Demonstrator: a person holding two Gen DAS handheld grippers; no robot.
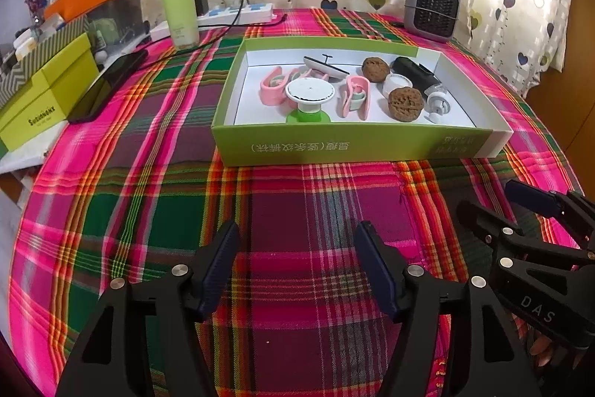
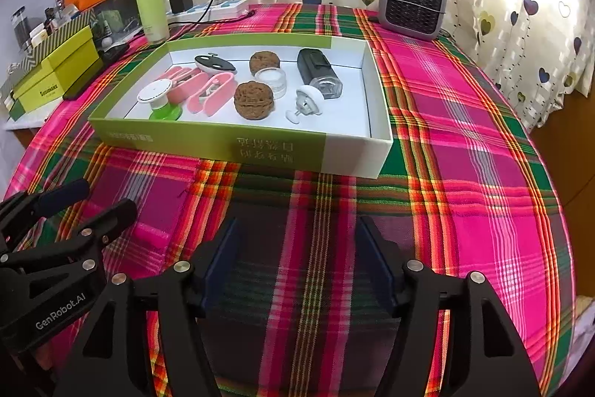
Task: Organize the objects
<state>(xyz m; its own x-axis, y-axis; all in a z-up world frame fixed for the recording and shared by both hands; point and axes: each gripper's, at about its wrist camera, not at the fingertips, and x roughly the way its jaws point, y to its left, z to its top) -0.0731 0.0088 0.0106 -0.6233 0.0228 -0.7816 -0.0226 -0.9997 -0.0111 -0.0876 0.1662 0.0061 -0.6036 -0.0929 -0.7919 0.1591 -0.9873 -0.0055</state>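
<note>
Both claws, the left gripper [image 1: 297, 270] and right gripper [image 2: 297, 263], hang apart and empty before the green box [image 2: 208, 136], whose walnuts [image 2: 254, 100] look light, hard and bumpy, best pinched across their middles.

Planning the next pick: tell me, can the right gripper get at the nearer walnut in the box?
Probably yes: the right gripper is open and empty, the walnut lies uncovered in the open-topped box.

right gripper [image 2: 295, 263] open, empty | green box [image 2: 238, 146] ahead holds walnuts [image 2: 254, 100] | left gripper [image 2: 89, 201] beside
</note>
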